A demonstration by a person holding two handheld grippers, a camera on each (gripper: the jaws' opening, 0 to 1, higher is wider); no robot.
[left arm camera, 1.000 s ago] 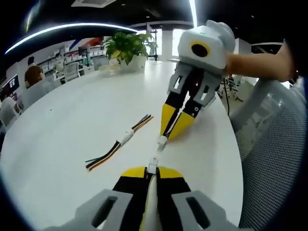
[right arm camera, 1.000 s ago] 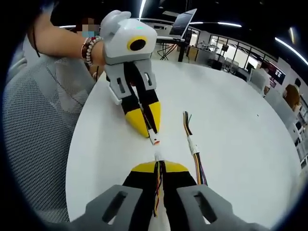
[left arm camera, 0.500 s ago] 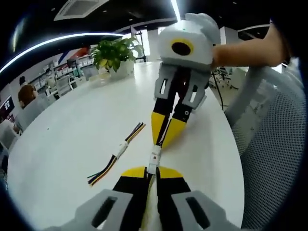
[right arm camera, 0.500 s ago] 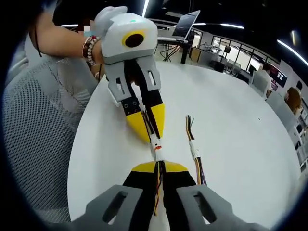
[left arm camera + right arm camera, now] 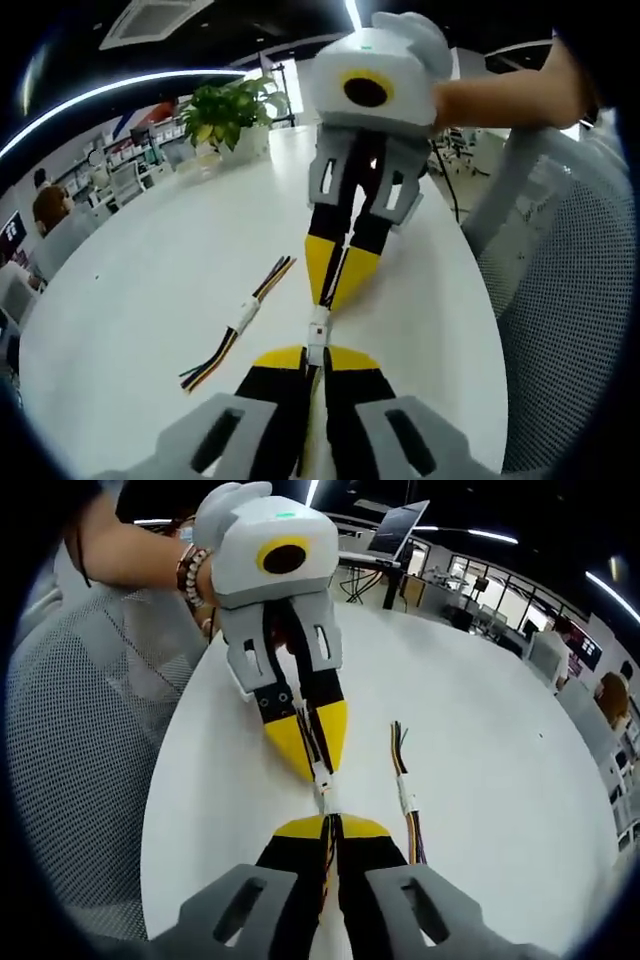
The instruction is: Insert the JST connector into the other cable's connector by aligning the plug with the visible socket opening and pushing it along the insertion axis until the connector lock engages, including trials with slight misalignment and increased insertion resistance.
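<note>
Left gripper [image 5: 312,352] is clamped on its JST connector [image 5: 317,330]. Right gripper [image 5: 330,822] is clamped on the mating cable's connector [image 5: 324,794]. The two housings meet tip to tip just ahead of both jaws. Risk: an off-axis push could jam the plug or slip a cable before the lock engages. A spare joined cable [image 5: 405,798] lies beside them on the white table [image 5: 480,730].

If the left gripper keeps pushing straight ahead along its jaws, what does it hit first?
Probably the right gripper: its yellow tips sit directly ahead, just past the white connectors that the left gripper holds. How much gap remains is unclear.

White table [image 5: 150,260]; white connector [image 5: 317,331]; multicoloured spare cable [image 5: 232,330].
</note>
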